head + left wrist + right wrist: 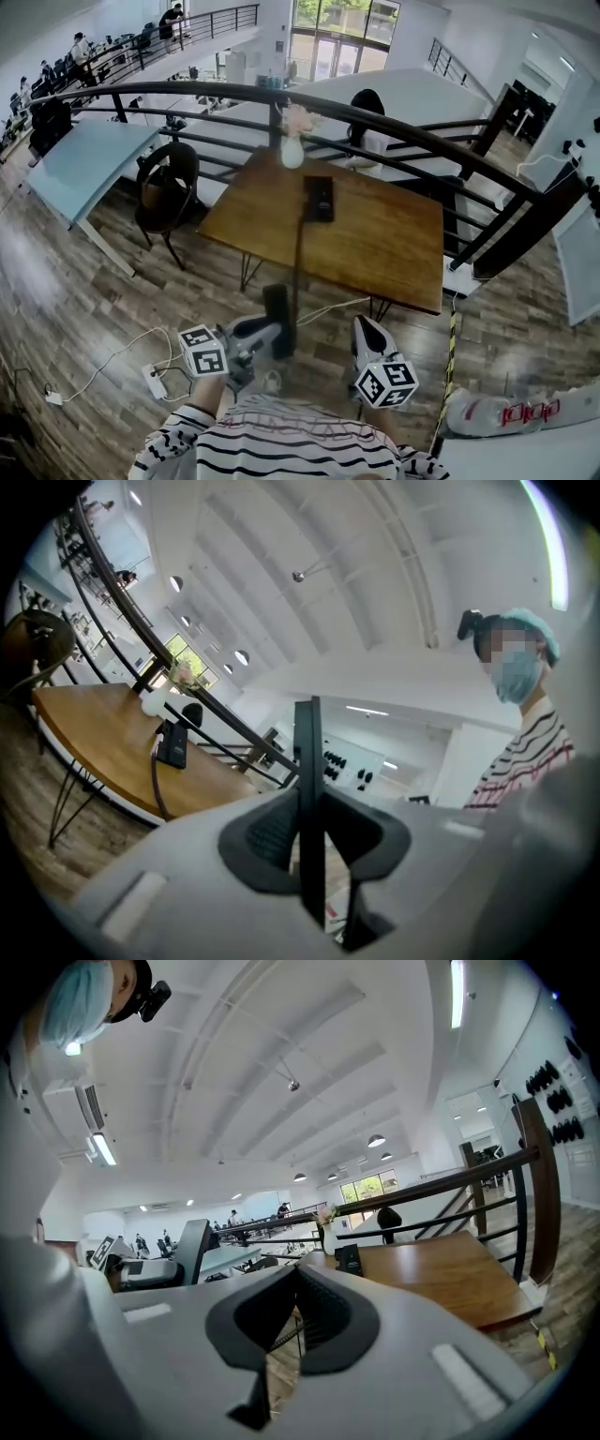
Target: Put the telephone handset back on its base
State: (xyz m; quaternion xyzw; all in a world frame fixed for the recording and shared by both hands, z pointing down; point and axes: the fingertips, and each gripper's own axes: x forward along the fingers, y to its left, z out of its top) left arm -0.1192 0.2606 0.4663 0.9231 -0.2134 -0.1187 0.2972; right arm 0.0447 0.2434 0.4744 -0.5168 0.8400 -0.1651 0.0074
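Note:
The black telephone base (pixel 319 199) lies on the far middle of a wooden table (pixel 394 244), some way ahead of both grippers. A dark cord (pixel 299 262) runs from it to the black handset (pixel 278 319). My left gripper (pixel 272 339) is shut on the handset, holding it upright in front of the table's near edge. In the left gripper view the handset (pixel 307 799) stands edge-on between the pads, with the base (pixel 172 744) far off to the left. My right gripper (pixel 367 330) hangs beside it, shut and empty (pixel 298 1283).
A white vase with flowers (pixel 292 145) stands at the table's far edge, against a black railing (pixel 394 127). A black chair (pixel 167 192) and a pale blue table (pixel 89 159) are to the left. A power strip with cable (pixel 155 380) lies on the wooden floor.

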